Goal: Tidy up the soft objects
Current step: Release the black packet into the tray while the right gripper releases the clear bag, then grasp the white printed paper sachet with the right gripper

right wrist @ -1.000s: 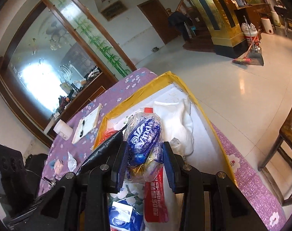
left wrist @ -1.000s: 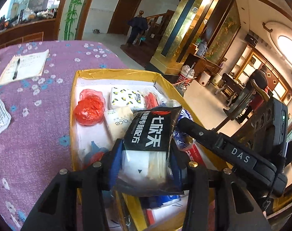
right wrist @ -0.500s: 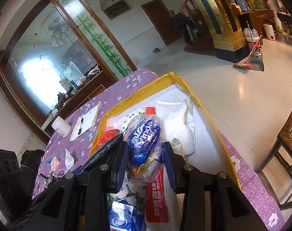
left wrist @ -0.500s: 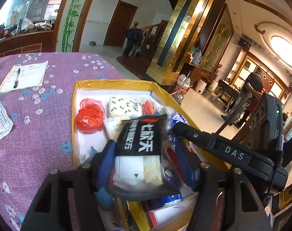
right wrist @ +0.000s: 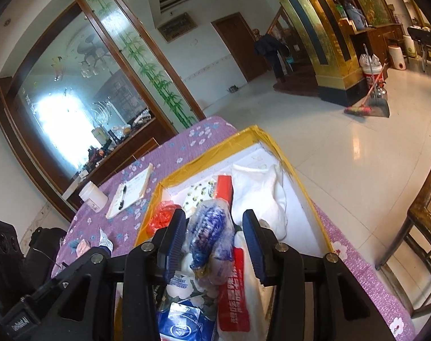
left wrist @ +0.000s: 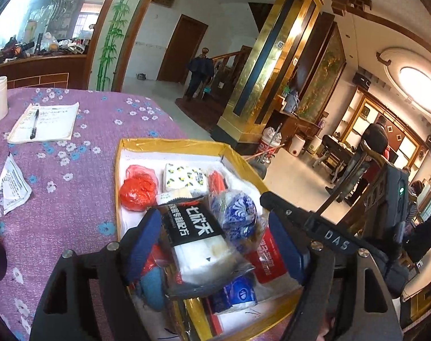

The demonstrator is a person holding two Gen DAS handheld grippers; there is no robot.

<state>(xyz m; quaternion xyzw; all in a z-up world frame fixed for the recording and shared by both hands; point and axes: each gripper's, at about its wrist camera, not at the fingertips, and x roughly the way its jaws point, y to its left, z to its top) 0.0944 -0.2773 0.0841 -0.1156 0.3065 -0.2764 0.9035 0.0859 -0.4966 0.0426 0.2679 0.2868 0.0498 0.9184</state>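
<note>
On purple floral-cloth table (left wrist: pixel 73 199), yellow-rimmed white tray (left wrist: pixel 170 143). Left tool (left wrist: pixel 215 241) spread open around black-and-white packet (left wrist: pixel 195 244); right tool (right wrist: pixel 215 237) open, perhaps brushing blue-printed clear bag (right wrist: pixel 211 236) at 12 o'clock.

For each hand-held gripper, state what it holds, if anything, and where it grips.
Nothing is held. The left hand-held gripper stands open around the black packet; the right hand-held gripper stands open around the blue-patterned bag.

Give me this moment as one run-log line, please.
left gripper: open, black pack between | right gripper: open, blue pack between | over box
</note>
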